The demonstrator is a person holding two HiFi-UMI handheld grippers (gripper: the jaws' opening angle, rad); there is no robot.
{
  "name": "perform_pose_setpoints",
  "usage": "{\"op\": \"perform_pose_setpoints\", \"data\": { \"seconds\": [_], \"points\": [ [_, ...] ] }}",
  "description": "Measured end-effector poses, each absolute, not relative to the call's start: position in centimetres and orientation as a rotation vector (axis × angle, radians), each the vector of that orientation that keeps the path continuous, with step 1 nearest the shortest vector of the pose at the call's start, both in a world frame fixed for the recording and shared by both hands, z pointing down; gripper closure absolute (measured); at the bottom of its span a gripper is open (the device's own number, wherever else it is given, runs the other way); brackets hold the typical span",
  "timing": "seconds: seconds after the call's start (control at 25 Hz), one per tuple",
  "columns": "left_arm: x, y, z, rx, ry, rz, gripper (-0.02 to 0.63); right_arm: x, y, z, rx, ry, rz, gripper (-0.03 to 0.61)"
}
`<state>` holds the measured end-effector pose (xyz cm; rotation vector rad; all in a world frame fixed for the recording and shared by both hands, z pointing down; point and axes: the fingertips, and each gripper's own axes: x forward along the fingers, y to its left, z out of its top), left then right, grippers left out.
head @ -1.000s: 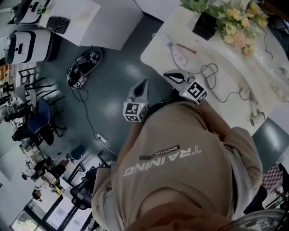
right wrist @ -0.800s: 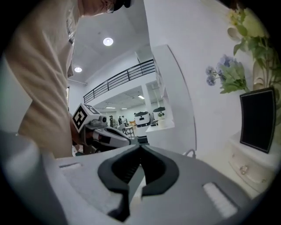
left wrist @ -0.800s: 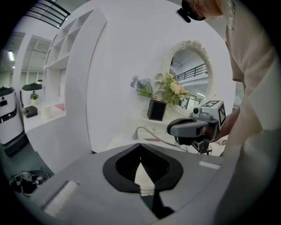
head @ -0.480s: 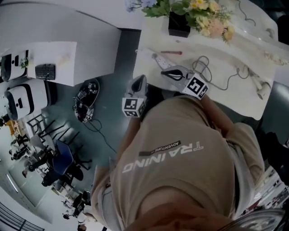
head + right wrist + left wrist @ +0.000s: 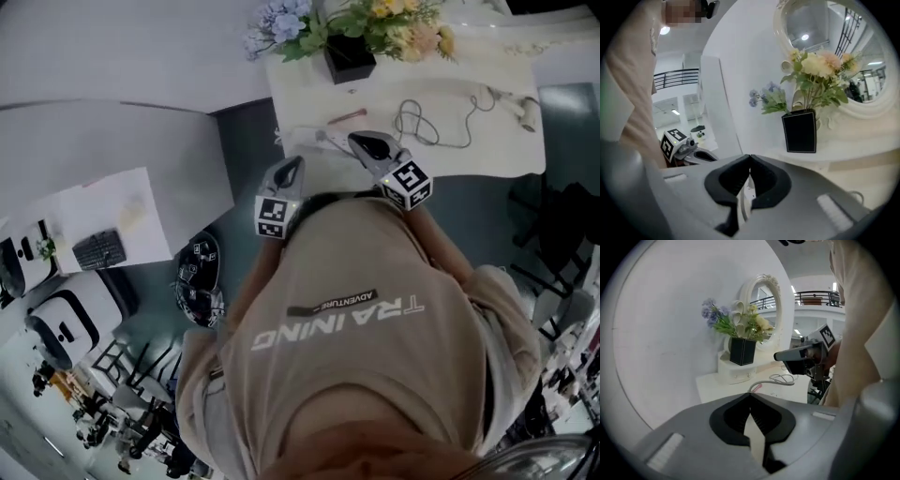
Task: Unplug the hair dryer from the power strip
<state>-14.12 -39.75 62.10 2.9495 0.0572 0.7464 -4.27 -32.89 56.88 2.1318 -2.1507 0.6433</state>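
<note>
1. The left gripper [image 5: 750,395] is a smooth grey plastic shell with ribbed black pads. Its jaws are pressed together at the tips with nothing between them, and it points toward the near left corner of the table [image 5: 487,155].
2. The right gripper [image 5: 749,157] is likewise closed tip to tip and empty. Its black, teardrop-shaped nose hangs over the table's near edge, to the right of the left gripper.
3. Each gripper carries a white marker cube [image 5: 272,217] printed with black squares.
4. The table top is white and smooth.
5. The hair dryer [image 5: 527,111], pale with a bent handle shape, lies at the table's far right end, well apart from both grippers.
6. A thin pale cable [image 5: 417,120] runs left from it and gathers in loose loops mid-table.
7. The power strip [image 5: 317,141] is a flat white bar at the table's left near edge, just beyond the right gripper's tip. Whether a plug sits in it cannot be told.
8. A slim red pen [image 5: 349,116] lies just beside the strip, on its far side.
9. A square black vase [image 5: 349,58] with matt sides stands at the far left of the table and holds soft blue, yellow and peach flowers [image 5: 394,23].
10. Behind the vase stands an oval mirror [image 5: 761,305] in an ornate white moulded frame.
11. The person's beige fabric shirt [image 5: 356,337] fills the near part of the head view, above a dark, faintly glossy floor [image 5: 246,150].
</note>
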Motion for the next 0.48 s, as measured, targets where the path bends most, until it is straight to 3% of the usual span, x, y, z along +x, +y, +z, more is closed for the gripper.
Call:
{"op": "perform_pose_setpoints", "data": {
  "seconds": [0.48],
  "points": [
    [-10.0,-41.8,62.0,3.039,0.435,0.687,0.607,-3.6,-32.0,58.8,2.291,-1.833,0.731,0.574]
  ]
}}
